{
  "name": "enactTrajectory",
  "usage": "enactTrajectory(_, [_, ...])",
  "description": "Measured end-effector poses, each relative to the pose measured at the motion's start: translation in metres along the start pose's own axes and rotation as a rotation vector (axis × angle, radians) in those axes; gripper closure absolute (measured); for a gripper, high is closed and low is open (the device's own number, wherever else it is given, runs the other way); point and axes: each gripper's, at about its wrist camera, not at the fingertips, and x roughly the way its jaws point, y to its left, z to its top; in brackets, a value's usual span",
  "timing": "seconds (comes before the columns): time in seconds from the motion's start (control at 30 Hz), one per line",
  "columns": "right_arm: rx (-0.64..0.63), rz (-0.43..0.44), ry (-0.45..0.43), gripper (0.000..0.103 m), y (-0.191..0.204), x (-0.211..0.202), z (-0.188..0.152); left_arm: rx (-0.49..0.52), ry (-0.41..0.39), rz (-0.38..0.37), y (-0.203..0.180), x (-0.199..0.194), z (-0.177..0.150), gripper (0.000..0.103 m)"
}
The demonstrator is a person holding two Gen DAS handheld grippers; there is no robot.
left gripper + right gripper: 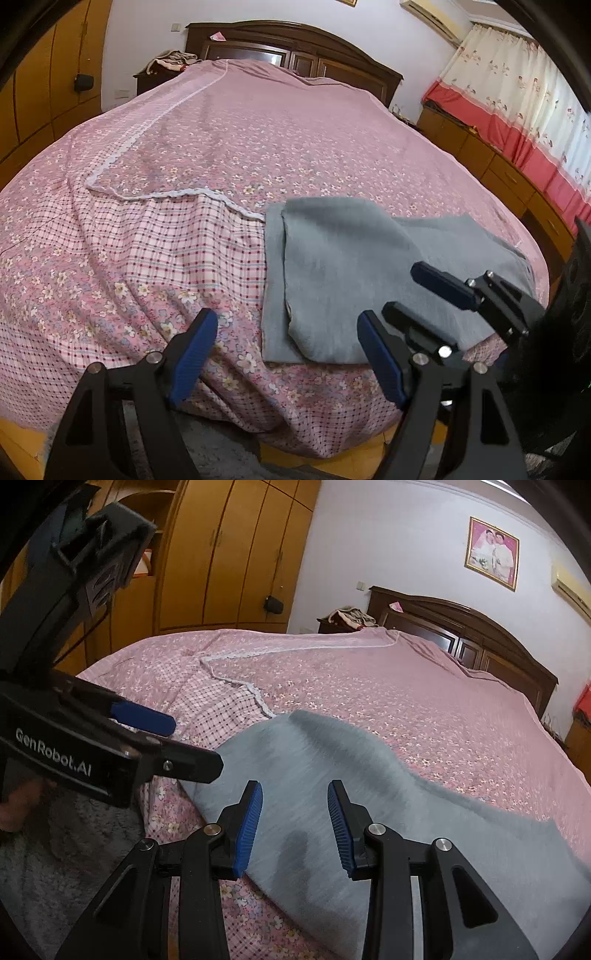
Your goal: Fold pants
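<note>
Grey pants (pixel 343 273) lie folded on the pink floral bedspread (pixel 258 140) near the bed's front right corner, one layer laid over another. My left gripper (pixel 288 354) is open and empty, above the bed's front edge just left of the pants. My right gripper (pixel 295 823) is open and empty, hovering over the pants (pixel 332 775). It also shows in the left wrist view (pixel 406 299), above the pants' right part. The left gripper shows in the right wrist view (pixel 184 742) at the pants' left edge.
A checked sheet (pixel 177 251) shows where the bedspread is turned back. A dark wooden headboard (pixel 295 48) stands at the far end. A wooden wardrobe (pixel 229 554) is on the left, and low drawers (pixel 498 170) under curtains on the right. A grey rug (pixel 55 849) lies below.
</note>
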Motion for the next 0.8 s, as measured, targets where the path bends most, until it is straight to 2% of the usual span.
enactTrajectory(0.33, [-0.194,0.007,-0.050,0.065,0.019,0.010,-0.025,-0.136,-0.010,0.027,0.028,-0.001,-0.005,0.022])
enactTrajectory(0.43, [-0.232,0.031,-0.097,0.065,0.031,0.007,-0.026,-0.160,-0.018,0.036,0.031,-0.004,-0.007,0.022])
enactTrajectory(0.63, [-0.376,0.067,-0.132,0.065,0.067,0.019,-0.018,-0.269,-0.052,-0.053,0.059,-0.017,-0.015,0.022])
enactTrajectory(0.7, [-0.406,0.056,-0.118,0.075,0.076,0.029,-0.017,-0.316,-0.080,-0.117,0.072,-0.024,-0.018,0.022])
enactTrajectory(0.73, [-0.405,0.048,-0.114,0.089,0.077,0.031,-0.017,-0.330,-0.091,-0.140,0.076,-0.026,-0.019,0.022])
enactTrajectory(0.77, [-0.394,0.035,-0.114,0.095,0.077,0.033,-0.017,-0.350,-0.101,-0.160,0.083,-0.028,-0.020,0.022])
enactTrajectory(0.8, [-0.362,0.042,-0.120,0.095,0.073,0.033,-0.015,-0.362,-0.105,-0.167,0.086,-0.029,-0.021,0.022])
